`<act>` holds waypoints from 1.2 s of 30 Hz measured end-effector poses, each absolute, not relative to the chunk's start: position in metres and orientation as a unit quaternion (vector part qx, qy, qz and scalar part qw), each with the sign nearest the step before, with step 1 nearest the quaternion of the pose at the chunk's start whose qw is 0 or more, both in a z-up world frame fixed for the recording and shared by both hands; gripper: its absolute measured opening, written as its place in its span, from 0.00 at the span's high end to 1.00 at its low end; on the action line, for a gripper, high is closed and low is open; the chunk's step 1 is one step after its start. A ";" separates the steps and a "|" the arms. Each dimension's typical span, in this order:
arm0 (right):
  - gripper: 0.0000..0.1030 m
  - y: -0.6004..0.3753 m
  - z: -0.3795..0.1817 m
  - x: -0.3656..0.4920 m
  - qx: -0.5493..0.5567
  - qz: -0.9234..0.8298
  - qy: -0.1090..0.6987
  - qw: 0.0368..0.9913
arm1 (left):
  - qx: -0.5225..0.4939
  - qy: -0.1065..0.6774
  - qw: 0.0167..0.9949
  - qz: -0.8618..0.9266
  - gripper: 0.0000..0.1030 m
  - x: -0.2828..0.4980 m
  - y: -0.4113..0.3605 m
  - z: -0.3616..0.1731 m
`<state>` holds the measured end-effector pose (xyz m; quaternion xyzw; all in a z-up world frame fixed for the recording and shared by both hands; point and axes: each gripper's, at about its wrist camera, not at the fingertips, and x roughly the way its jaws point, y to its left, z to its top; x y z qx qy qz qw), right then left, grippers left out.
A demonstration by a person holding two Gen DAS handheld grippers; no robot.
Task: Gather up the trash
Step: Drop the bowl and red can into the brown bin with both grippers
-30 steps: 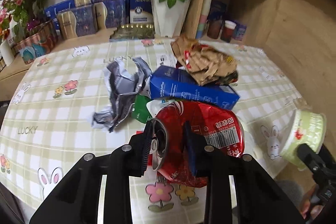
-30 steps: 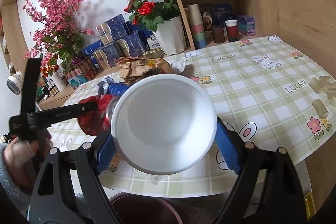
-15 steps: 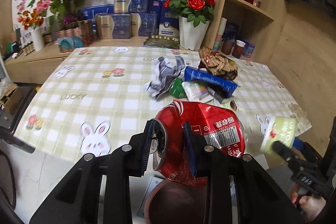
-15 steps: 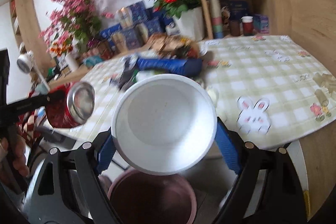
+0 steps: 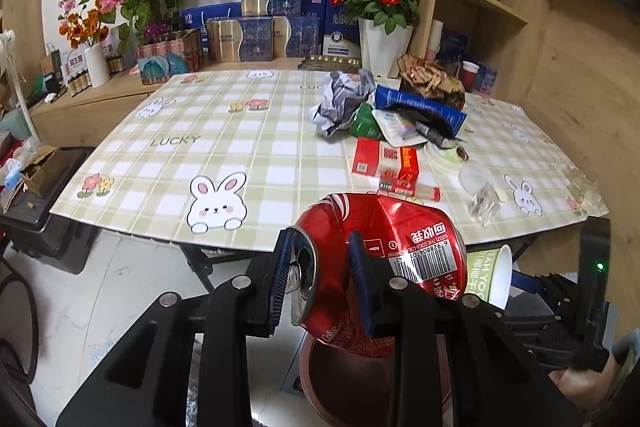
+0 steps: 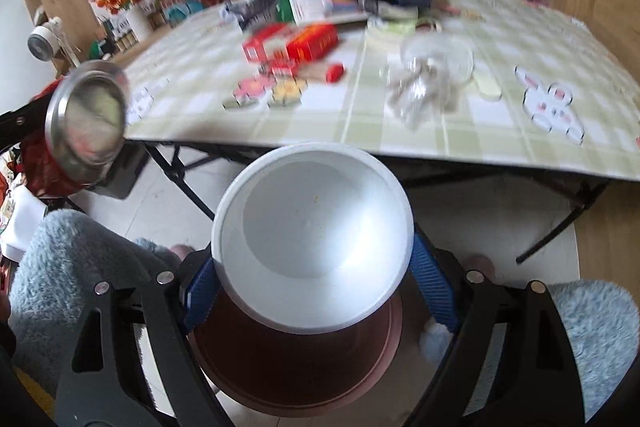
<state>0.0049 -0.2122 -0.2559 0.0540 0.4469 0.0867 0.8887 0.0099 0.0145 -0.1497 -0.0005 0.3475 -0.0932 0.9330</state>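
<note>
Left gripper [image 5: 320,283] clamped on a crushed red can [image 5: 380,267], held off the table edge above the brown bin [image 5: 340,383]; right gripper [image 6: 312,275] closed around a white paper bowl [image 6: 312,243], mouth toward the camera, directly over the same bin [image 6: 296,375]; more trash left on the checked tablecloth [image 5: 240,147]: red box [image 5: 384,159], blue packet [image 5: 416,107], crumpled wrapper [image 5: 340,99]. Risks, as a judgement: both loads crowded over one opening, so likely to collide if released together; dented can apt to snag on a pad; light bowl liable to catch the rim and bounce onto the floor.
</note>
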 end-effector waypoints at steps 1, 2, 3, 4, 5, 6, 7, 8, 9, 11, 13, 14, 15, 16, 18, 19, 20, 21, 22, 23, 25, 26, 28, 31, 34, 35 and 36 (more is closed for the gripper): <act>0.18 -0.212 -0.260 0.007 0.051 0.086 0.454 0.885 | -0.001 0.349 0.933 -0.094 0.72 0.009 0.015 -0.152; 0.18 -0.210 -0.265 0.009 0.048 0.089 0.467 0.879 | -0.003 0.352 0.931 -0.095 0.72 0.009 0.016 -0.156; 0.18 -0.208 -0.271 0.011 0.044 0.091 0.479 0.872 | -0.005 0.354 0.930 -0.096 0.72 0.009 0.017 -0.159; 0.18 -0.207 -0.275 0.012 0.041 0.092 0.490 0.866 | -0.006 0.359 0.928 -0.099 0.72 0.009 0.017 -0.164; 0.18 -0.205 -0.283 0.014 0.037 0.092 0.505 0.857 | -0.005 0.365 0.926 -0.100 0.72 0.010 0.017 -0.169; 0.18 -0.204 -0.288 0.016 0.035 0.091 0.514 0.852 | -0.005 0.370 0.923 -0.101 0.72 0.010 0.016 -0.173; 0.18 -0.202 -0.292 0.016 0.033 0.091 0.522 0.848 | -0.004 0.375 0.921 -0.103 0.72 0.010 0.015 -0.177; 0.18 -0.201 -0.297 0.018 0.030 0.091 0.532 0.841 | -0.004 0.382 0.918 -0.106 0.72 0.011 0.014 -0.181; 0.18 -0.200 -0.301 0.019 0.029 0.091 0.539 0.837 | -0.005 0.386 0.916 -0.108 0.72 0.012 0.013 -0.184; 0.18 -0.199 -0.309 0.022 0.028 0.093 0.557 0.825 | -0.010 0.391 0.913 -0.112 0.72 0.014 0.013 -0.186; 0.17 -0.198 -0.313 0.023 0.030 0.096 0.566 0.818 | -0.014 0.395 0.912 -0.113 0.72 0.015 0.015 -0.189; 0.17 -0.196 -0.314 0.023 0.028 0.097 0.568 0.817 | -0.015 0.396 0.911 -0.113 0.72 0.016 0.015 -0.189; 0.17 -0.195 -0.313 0.023 0.027 0.097 0.568 0.817 | -0.018 0.399 0.910 -0.112 0.72 0.016 0.017 -0.191; 0.16 -0.195 -0.313 0.022 0.026 0.096 0.568 0.817 | -0.019 0.401 0.909 -0.112 0.72 0.017 0.017 -0.192; 0.12 -0.195 -0.312 0.023 0.023 0.091 0.566 0.819 | -0.022 0.404 0.908 -0.110 0.72 0.017 0.018 -0.195; 0.12 -0.196 -0.312 0.023 0.024 0.091 0.564 0.820 | -0.023 0.404 0.908 -0.109 0.72 0.017 0.018 -0.195; 0.12 -0.196 -0.310 0.025 0.024 0.090 0.562 0.822 | -0.024 0.404 0.908 -0.109 0.72 0.018 0.019 -0.196; 0.12 -0.197 -0.307 0.024 0.023 0.087 0.556 0.826 | -0.026 0.403 0.908 -0.110 0.72 0.018 0.020 -0.198; 0.12 -0.198 -0.303 0.023 0.021 0.083 0.548 0.832 | -0.026 0.401 0.909 -0.111 0.72 0.019 0.020 -0.199; 0.12 -0.199 -0.299 0.023 0.021 0.079 0.538 0.839 | -0.027 0.400 0.909 -0.112 0.72 0.019 0.021 -0.200; 0.12 -0.202 -0.288 0.019 0.021 0.069 0.515 0.854 | -0.026 0.401 0.908 -0.118 0.72 0.021 0.019 -0.204; 0.12 -0.205 -0.280 0.016 0.024 0.060 0.498 0.865 | -0.026 0.403 0.907 -0.120 0.72 0.021 0.019 -0.206; 0.10 -0.214 -0.266 0.011 0.032 0.038 0.463 0.885 | -0.019 0.407 0.904 -0.128 0.72 0.022 0.014 -0.209; 0.08 -0.228 -0.252 0.006 0.051 0.012 0.425 0.904 | -0.007 0.414 0.899 -0.142 0.72 0.023 0.005 -0.214; 0.07 -0.244 -0.244 0.004 0.074 -0.013 0.405 0.911 | 0.010 0.425 0.892 -0.153 0.72 0.023 -0.005 -0.221; 0.07 -0.249 -0.245 0.005 0.084 -0.020 0.405 0.910 | 0.016 0.430 0.889 -0.155 0.72 0.023 -0.008 -0.224; 0.07 -0.252 -0.247 0.007 0.091 -0.025 0.407 0.908 | 0.023 0.438 0.885 -0.158 0.72 0.024 -0.011 -0.229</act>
